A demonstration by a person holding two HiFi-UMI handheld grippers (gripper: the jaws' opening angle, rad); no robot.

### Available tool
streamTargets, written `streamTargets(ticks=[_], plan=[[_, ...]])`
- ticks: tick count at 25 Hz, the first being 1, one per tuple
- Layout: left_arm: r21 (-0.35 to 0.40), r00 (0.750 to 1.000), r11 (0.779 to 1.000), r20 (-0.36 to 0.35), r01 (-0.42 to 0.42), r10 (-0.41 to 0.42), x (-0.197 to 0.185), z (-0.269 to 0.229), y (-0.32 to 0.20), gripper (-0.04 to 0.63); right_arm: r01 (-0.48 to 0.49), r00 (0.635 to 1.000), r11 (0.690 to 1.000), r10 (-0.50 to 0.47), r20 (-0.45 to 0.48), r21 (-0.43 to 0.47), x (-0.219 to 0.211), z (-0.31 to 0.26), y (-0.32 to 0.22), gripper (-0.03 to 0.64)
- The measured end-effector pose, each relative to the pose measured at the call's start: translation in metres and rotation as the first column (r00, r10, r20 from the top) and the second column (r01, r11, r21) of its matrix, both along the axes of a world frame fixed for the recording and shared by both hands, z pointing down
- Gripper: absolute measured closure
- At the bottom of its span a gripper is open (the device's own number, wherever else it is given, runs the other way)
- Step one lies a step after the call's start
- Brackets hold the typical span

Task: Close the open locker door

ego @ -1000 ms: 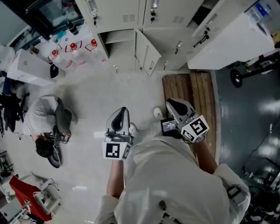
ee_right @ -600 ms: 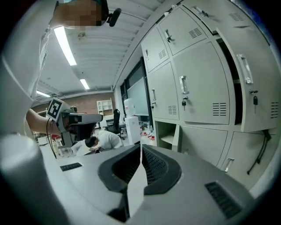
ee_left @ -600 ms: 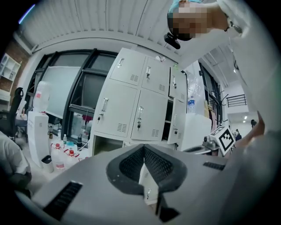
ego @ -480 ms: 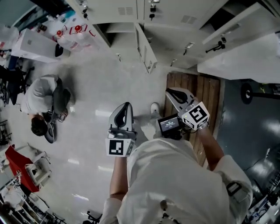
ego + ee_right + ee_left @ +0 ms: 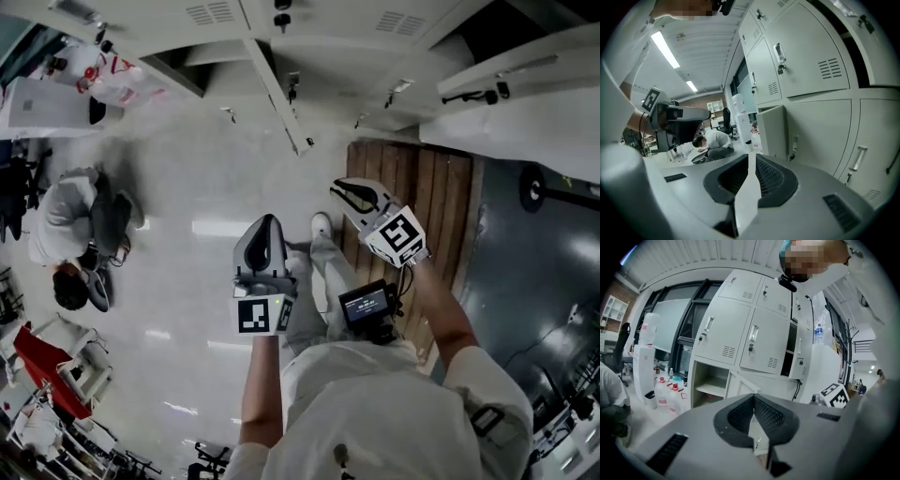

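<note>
A bank of pale grey lockers (image 5: pixel 309 23) runs along the far wall. One bottom locker is open, and its door (image 5: pixel 279 94) swings out toward me over the floor. In the left gripper view the door (image 5: pixel 740 386) stands beside the bare shelf compartment (image 5: pixel 710 383). The right gripper view shows the door (image 5: pixel 772 131) edge-on, with its handle. My left gripper (image 5: pixel 265 227) is shut and empty, short of the door. The right gripper (image 5: pixel 343 192) is also shut and empty, off to the door's right by the pallet edge.
A person (image 5: pixel 70 225) crouches on the floor at the left. Water bottles (image 5: pixel 112 80) stand by the lockers' left end. A wooden pallet (image 5: pixel 412 206) lies at the right, with white equipment (image 5: pixel 525 103) beyond it. A red object (image 5: pixel 42 361) is at the lower left.
The lockers and the open door have come nearer in the head view. Both grippers have moved forward toward the door, and the right one has shifted left.
</note>
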State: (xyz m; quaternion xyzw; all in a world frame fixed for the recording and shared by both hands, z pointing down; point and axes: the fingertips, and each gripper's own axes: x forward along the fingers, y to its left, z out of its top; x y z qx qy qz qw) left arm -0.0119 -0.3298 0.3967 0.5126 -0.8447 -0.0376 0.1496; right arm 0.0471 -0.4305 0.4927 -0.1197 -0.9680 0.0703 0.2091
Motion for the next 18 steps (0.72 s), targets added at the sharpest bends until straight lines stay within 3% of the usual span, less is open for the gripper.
streamTargets(ticks=[3, 5, 13, 18], plan=[[0.017, 1.0, 0.999, 0.001, -0.031, 0.031, -0.001, 0.017, -0.024, 0.588, -0.015, 1.0, 1.0, 0.015, -0.014, -0.007, -0.003, 0.033, -0.001, 0.567], [0.027, 0.999, 0.999, 0.004, -0.04, 0.04, -0.006, 0.028, -0.033, 0.588, 0.003, 1.0, 1.0, -0.003, -0.022, 0.002, -0.01, 0.054, -0.002, 0.487], [0.049, 0.999, 0.999, -0.045, -0.015, 0.017, -0.012, 0.064, -0.041, 0.588, 0.102, 0.995, 0.994, -0.101, 0.016, -0.042, -0.046, 0.095, -0.005, 0.458], [0.043, 0.998, 0.998, -0.05, -0.042, 0.044, -0.011, 0.089, -0.048, 0.588, 0.185, 0.983, 0.983, -0.185, 0.018, 0.017, -0.077, 0.121, -0.012, 0.451]])
